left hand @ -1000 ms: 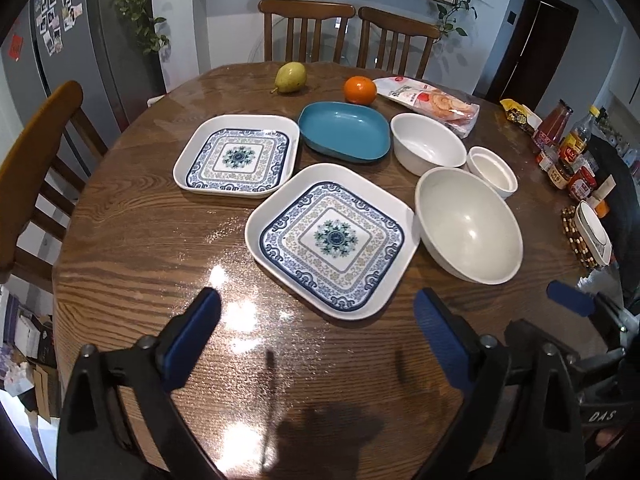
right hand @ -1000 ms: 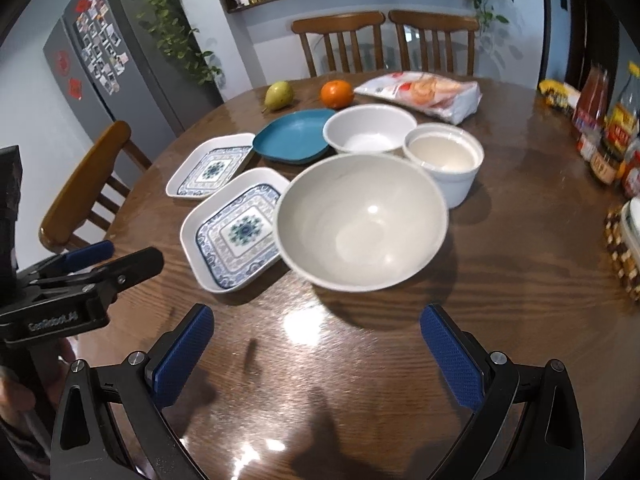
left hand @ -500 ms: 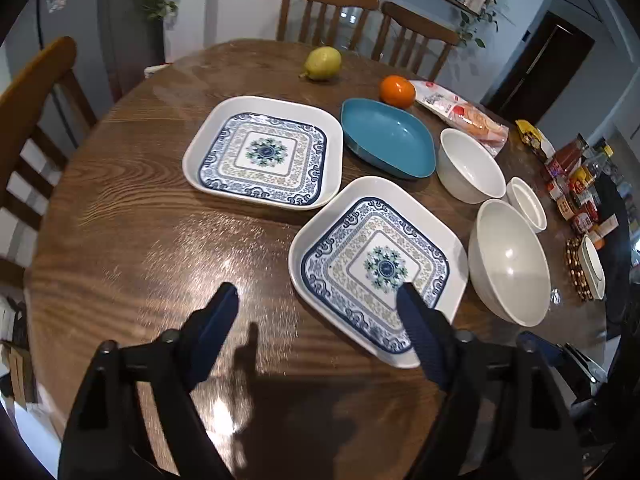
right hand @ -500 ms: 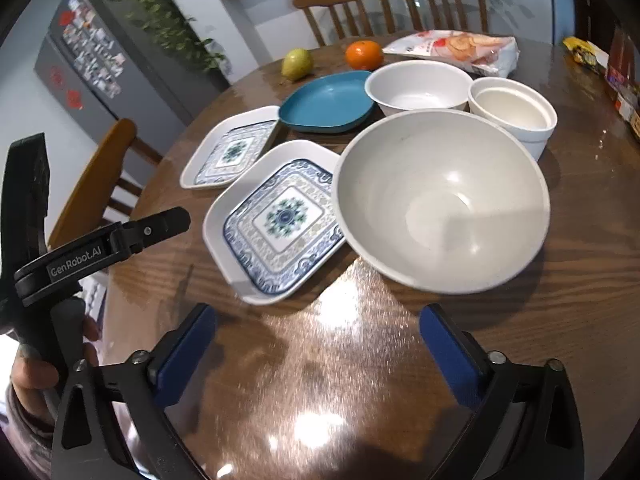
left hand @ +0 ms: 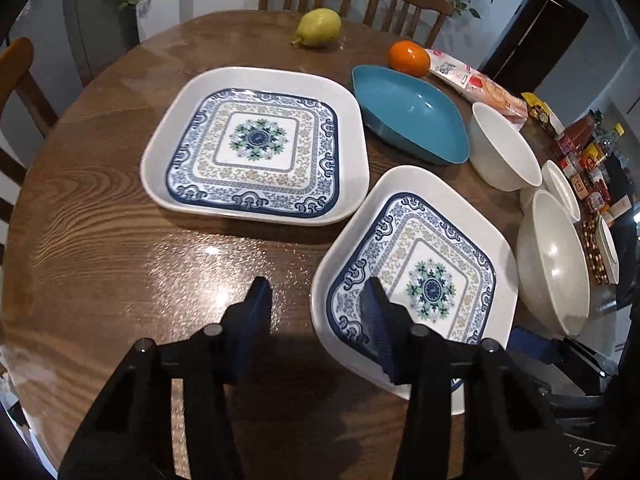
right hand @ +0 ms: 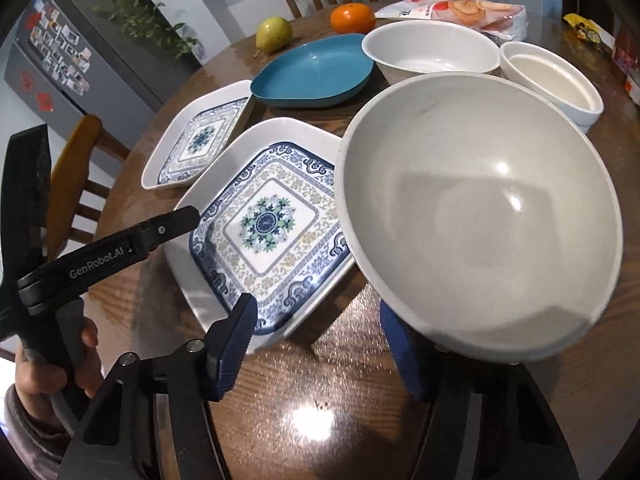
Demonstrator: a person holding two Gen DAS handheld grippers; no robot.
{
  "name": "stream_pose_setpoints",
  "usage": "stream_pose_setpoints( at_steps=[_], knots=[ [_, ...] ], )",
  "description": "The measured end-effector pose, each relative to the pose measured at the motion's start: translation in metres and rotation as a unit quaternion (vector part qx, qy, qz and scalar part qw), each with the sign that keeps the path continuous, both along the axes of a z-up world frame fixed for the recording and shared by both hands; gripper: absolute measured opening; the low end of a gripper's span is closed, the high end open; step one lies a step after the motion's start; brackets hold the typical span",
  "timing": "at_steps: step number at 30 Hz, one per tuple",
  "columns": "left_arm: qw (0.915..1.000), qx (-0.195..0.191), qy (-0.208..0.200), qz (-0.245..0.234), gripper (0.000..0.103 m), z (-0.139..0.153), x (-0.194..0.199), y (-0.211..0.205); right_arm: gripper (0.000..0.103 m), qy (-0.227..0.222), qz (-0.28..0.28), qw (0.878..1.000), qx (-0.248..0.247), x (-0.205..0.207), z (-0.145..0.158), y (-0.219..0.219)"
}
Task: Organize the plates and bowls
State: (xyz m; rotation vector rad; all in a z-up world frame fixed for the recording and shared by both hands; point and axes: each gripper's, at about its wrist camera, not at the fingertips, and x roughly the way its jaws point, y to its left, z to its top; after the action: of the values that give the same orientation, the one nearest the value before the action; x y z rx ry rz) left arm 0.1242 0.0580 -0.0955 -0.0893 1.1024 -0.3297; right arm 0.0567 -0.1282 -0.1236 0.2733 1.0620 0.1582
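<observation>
The near patterned square plate [left hand: 440, 240] lies on the round wooden table [left hand: 100, 260] with the left gripper [left hand: 316, 320] straddling its near-left rim, jaws just closing but not yet pinching, while the right gripper [right hand: 320, 344], likewise closing, stands ungripped at the near edge of the large white bowl [right hand: 480, 208] beside it.

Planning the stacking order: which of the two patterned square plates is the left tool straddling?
The nearer patterned plate, beside the big bowl; the left tool straddles its near corner.

pear [left hand: 319, 27], orange [left hand: 409, 58] — snack packet [left hand: 476, 84], wooden table [left hand: 100, 248]
</observation>
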Motion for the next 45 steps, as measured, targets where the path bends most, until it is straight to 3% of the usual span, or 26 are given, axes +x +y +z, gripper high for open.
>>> stream_pose_setpoints(
  at_steps=[4, 5, 6, 9, 11, 19, 24, 33, 43, 45],
  knots=[
    [0.9998, -0.009, 0.001, -0.017, 0.022, -0.001, 0.005, -0.002, 0.058, -0.003, 0.0, 1.0, -0.011, 0.005, 0.001, 0.002],
    [0.9997, -0.012, 0.003, -0.022, 0.017, -0.001, 0.006, -0.004, 0.052, -0.006, 0.002, 1.0, -0.019, 0.006, 0.001, 0.004],
    [0.9997, -0.009, 0.001, -0.024, 0.017, -0.001, 0.007, -0.005, 0.039, -0.007, 0.004, 1.0, -0.023, 0.006, 0.001, 0.005],
    [0.9994, 0.012, -0.008, -0.032, 0.016, -0.001, 0.003, -0.008, 0.026, -0.009, 0.004, 0.999, -0.034, 0.007, 0.0, 0.008],
    [0.9993, 0.015, -0.009, -0.033, 0.015, -0.001, 0.002, -0.007, 0.023, -0.008, 0.004, 0.999, -0.043, 0.008, 0.0, 0.007],
    [0.9991, 0.017, -0.036, -0.014, 0.014, 0.013, -0.028, 0.004, 0.021, -0.01, 0.021, 0.999, -0.046, -0.002, 0.009, 0.012],
    [0.9983, 0.024, -0.05, 0.02, 0.013, 0.026, -0.057, 0.022, 0.021, -0.018, 0.064, 0.997, -0.049, -0.013, 0.02, 0.03],
    [0.9948, 0.03, -0.023, 0.094, 0.013, 0.018, -0.108, 0.06, 0.021, -0.011, 0.154, 0.986, -0.058, -0.03, 0.015, 0.067],
    [0.9911, 0.04, -0.014, 0.126, 0.015, 0.011, -0.125, 0.065, 0.021, -0.002, 0.173, 0.983, -0.06, -0.029, 0.003, 0.078],
    [0.9904, 0.036, -0.012, 0.133, 0.02, 0.01, -0.128, 0.068, 0.027, 0.0, 0.178, 0.983, -0.054, -0.03, 0.003, 0.079]
  ],
)
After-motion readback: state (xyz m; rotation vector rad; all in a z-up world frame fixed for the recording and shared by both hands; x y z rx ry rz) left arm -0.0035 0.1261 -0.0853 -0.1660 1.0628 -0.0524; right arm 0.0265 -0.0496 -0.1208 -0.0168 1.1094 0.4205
